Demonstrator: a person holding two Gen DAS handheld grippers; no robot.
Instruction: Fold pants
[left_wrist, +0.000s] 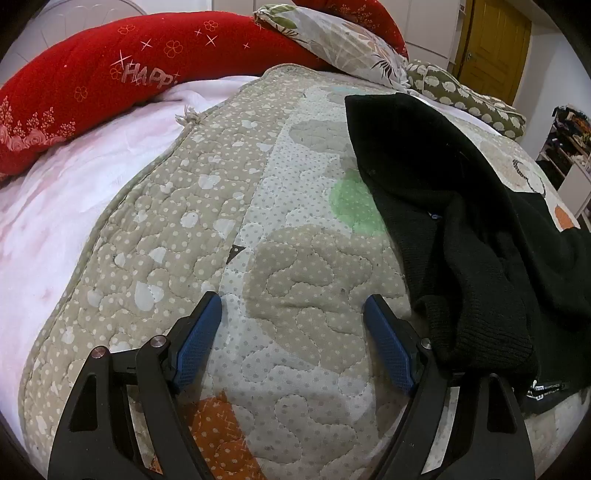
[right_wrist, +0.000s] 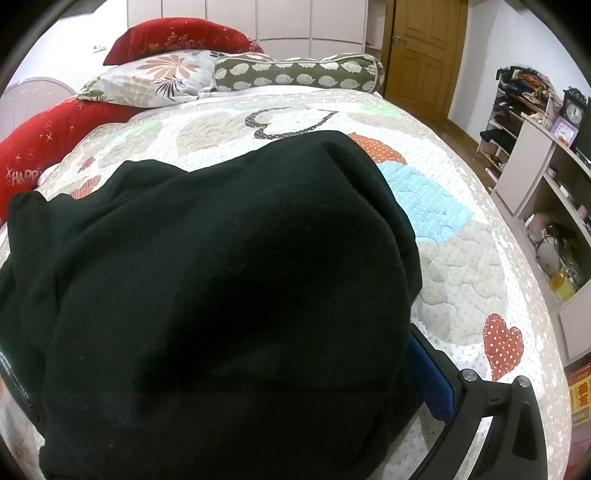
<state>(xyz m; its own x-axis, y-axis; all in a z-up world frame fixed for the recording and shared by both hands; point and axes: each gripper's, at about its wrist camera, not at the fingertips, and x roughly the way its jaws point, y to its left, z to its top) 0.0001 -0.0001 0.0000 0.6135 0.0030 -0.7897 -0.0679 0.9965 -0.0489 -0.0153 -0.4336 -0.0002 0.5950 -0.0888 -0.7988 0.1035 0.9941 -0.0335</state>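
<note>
Your left gripper (left_wrist: 293, 308) hangs over the quilt (left_wrist: 207, 206) with its jaws spread wide, holding nothing. The black pants (left_wrist: 480, 240) lie bunched just to its right. Black cloth drapes over your right gripper (right_wrist: 413, 354) (one blue pad (right_wrist: 430, 376) shows), so I cannot tell its grip

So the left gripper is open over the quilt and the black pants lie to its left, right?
Not quite. The left gripper is open over the quilt, but the black pants lie to its right, as the left wrist view shows.
</note>
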